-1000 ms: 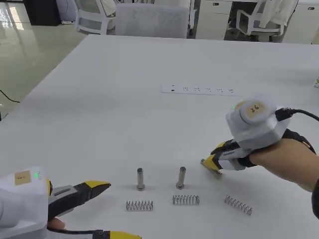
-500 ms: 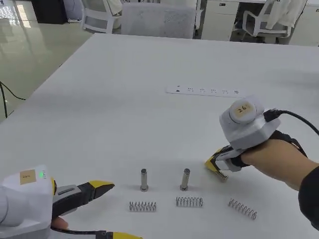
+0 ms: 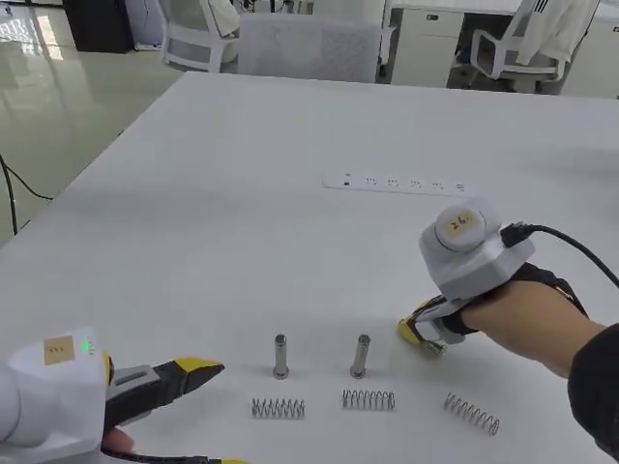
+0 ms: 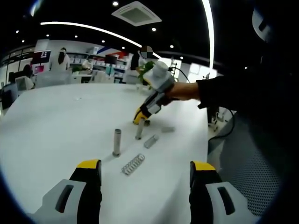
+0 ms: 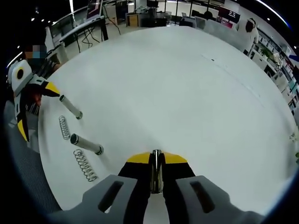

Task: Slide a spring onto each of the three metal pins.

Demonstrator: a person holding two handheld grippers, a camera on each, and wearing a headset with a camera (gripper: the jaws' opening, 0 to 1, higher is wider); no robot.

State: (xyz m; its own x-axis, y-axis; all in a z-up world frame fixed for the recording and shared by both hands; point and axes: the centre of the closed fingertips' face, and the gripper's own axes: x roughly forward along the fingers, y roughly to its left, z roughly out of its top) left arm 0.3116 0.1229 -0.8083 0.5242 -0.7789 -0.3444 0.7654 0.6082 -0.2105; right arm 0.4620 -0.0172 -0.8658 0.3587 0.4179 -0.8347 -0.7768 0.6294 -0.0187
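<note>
Right gripper [image 5: 156,161] is clenched on the third pin [image 5: 156,178], low over the table. The nearest spring [image 3: 472,413] lies flat at five o'clock from its tips, with its long axis running ten-to-four. Left gripper [image 4: 145,164] gapes empty, well beyond the upright pins [image 3: 361,356].

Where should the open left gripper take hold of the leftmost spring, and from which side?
Probably at mid-length, across the coils, coming down from above. The leftmost spring lies flat on its side on the table, in front of the left pin, so its top is open, and a middle hold leaves both ends free for the pin.
</note>
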